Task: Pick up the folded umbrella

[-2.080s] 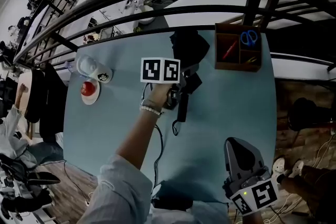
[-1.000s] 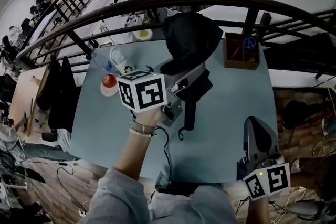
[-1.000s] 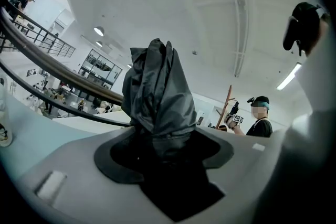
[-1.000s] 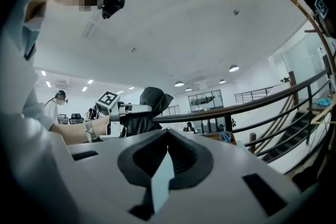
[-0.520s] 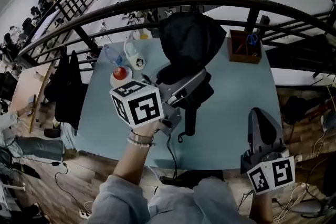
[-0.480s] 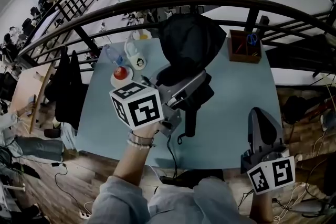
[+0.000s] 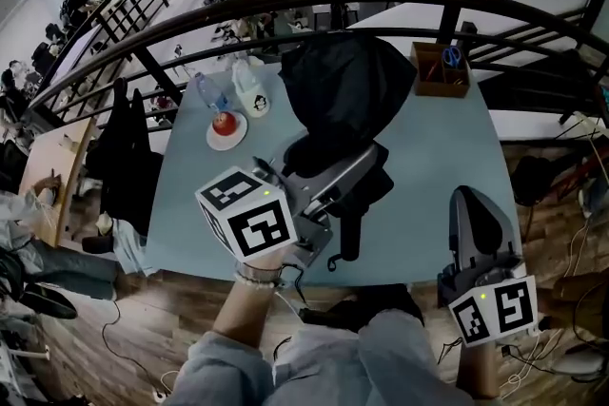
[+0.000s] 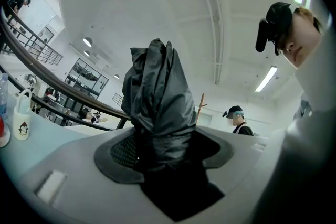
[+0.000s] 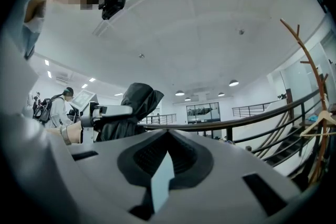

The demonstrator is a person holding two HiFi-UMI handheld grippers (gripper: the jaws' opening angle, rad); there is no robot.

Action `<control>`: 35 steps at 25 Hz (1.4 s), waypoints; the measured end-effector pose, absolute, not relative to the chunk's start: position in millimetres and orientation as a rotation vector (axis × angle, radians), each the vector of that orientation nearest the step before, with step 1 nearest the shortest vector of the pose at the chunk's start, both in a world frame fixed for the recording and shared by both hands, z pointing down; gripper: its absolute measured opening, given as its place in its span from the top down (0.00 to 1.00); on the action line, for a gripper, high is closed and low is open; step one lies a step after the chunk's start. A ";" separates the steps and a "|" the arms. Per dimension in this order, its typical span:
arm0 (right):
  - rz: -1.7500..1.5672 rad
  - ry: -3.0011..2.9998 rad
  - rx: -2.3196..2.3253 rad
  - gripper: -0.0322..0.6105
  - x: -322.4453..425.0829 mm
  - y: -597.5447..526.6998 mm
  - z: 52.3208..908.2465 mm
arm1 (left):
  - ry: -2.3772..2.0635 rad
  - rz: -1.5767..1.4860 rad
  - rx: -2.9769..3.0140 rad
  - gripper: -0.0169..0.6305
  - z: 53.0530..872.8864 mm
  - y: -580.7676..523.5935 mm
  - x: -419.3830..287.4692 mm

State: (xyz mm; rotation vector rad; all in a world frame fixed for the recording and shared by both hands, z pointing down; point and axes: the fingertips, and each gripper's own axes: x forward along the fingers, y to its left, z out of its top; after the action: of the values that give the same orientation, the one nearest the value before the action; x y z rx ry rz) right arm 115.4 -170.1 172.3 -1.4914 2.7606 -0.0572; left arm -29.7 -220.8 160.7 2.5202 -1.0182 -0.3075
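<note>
The folded black umbrella (image 7: 338, 95) hangs above the pale blue table (image 7: 433, 157), its bunched fabric pointing away from me and its handle and strap (image 7: 347, 233) dangling toward me. My left gripper (image 7: 366, 162) is shut on its middle. In the left gripper view the umbrella (image 8: 160, 107) stands up between the jaws of that gripper (image 8: 163, 155). My right gripper (image 7: 473, 204) hovers at the table's near right edge, jaws together and holding nothing. The right gripper view shows its own closed tips (image 9: 167, 136) and, off to the left, the umbrella (image 9: 131, 105).
A wooden organizer with blue scissors (image 7: 440, 67) stands at the far right corner. A mug (image 7: 252, 97), a bottle (image 7: 203, 88) and a plate with a red object (image 7: 226, 124) sit at the far left. A dark railing (image 7: 381, 0) runs behind; a coat rack (image 9: 310, 92) stands right.
The left gripper has lifted the umbrella off the table and drawn it toward me. The right gripper has also pulled back. The table looks farther off.
</note>
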 end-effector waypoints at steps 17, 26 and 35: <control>-0.003 2.778 -1.411 0.95 95.3 -146.3 160.6 | -1.012 -0.305 2.559 0.53 162.2 -159.4 -24.9; 0.003 2.781 -1.402 0.95 91.2 -144.2 162.1 | -0.950 -0.367 2.554 0.53 164.7 -144.2 -21.3; 0.018 2.798 -1.394 0.95 83.1 -143.0 159.8 | -0.974 -0.376 2.560 0.53 162.9 -137.8 -28.8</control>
State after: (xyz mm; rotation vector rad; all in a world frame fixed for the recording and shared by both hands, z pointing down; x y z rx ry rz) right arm 83.1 -143.0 159.8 -1.3936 2.7976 0.0185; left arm -28.8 -137.8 162.9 2.5604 -0.9739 -0.3757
